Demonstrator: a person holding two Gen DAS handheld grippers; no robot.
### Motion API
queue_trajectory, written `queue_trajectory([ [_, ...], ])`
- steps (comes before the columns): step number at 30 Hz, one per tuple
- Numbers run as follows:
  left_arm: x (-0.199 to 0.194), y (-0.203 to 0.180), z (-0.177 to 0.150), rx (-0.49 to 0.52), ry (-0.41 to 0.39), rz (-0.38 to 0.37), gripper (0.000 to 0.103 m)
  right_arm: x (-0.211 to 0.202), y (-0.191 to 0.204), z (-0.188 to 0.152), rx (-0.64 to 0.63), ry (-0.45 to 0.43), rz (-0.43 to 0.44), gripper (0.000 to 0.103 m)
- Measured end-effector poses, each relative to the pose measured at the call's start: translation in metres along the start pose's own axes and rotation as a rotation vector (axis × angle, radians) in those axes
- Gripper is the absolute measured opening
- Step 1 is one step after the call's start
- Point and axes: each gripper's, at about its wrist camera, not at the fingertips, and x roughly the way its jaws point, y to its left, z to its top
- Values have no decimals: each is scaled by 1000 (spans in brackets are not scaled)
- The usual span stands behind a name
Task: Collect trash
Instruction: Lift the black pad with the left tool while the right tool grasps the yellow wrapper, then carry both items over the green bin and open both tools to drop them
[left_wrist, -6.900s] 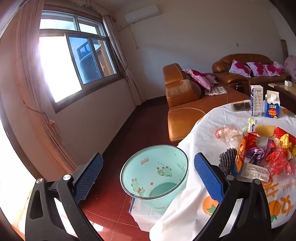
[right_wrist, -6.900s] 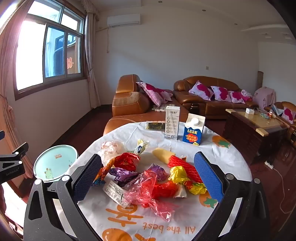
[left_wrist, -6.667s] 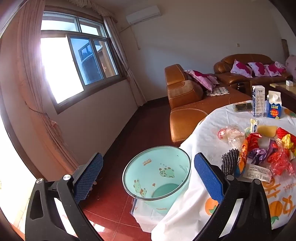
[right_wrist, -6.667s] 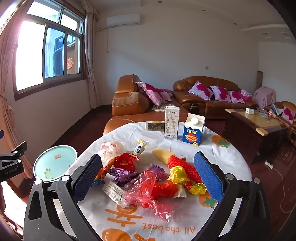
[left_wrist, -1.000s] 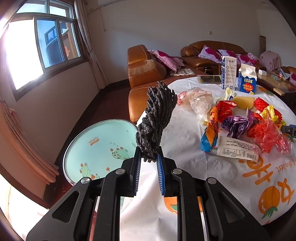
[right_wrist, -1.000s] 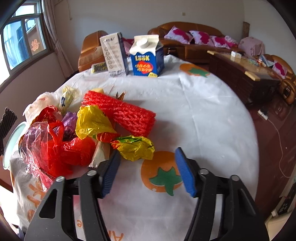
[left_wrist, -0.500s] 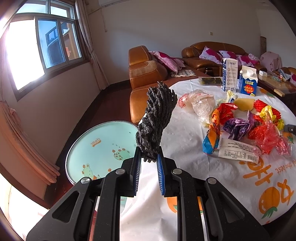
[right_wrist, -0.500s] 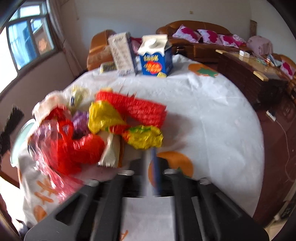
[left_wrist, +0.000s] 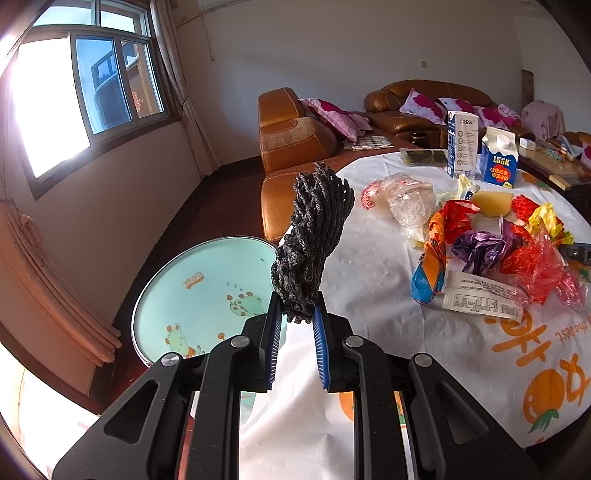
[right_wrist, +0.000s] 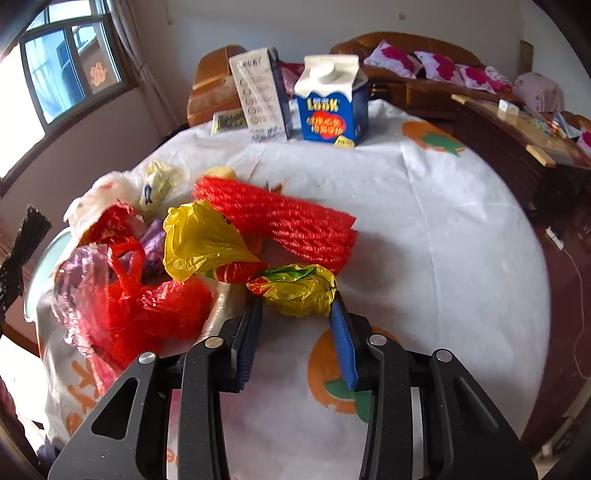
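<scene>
Left tongs (left_wrist: 295, 325): we hold a dark grey foam fruit-net sleeve (left_wrist: 314, 236) pinched by its lower end; the rest stands up free above the pads.
Bin position: the pale turquoise plastic bin with cartoon prints (left_wrist: 207, 291) sits on the floor just beside the worktop (right_wrist: 424, 229), below and left of the held sleeve.
Risk, left: the sleeve hangs over the worktop edge rather than squarely over the bin mouth. If we release here, we judge it may catch the white cloth or the rim and land on the floor.
Right tongs (right_wrist: 295, 325): jaws are closing around a crumpled yellow-green-red foil wrapper (right_wrist: 295, 286); the pads reach only its near edge.
Risk, right: a shallow bite on slick foil may slip out on lifting.
Risk, neighbours: the wrapper touches a yellow plastic bag (right_wrist: 199, 240) and lies just beside a red foam net sleeve (right_wrist: 280, 221); either may drag along and drop short of the bin.
Risk, cloth: pads close to the tablecloth may pinch it and shift the blue milk carton (right_wrist: 332, 107).
</scene>
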Motion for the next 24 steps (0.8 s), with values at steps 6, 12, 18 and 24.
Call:
queue_trajectory([
  [6,-5,5,3,2,-14,19,17,-37,4,9,1,-105,-17,37],
  [12,-1,21,6,-10,2,72,17,-43,42,25,-79,-131,11,37],
  [18,5,41,7,-23,21,128,17,-32,95,45,-172,-143,49,37],
  [24,13,70,5,-46,35,197,17,-19,147,63,-264,-152,81,37],
])
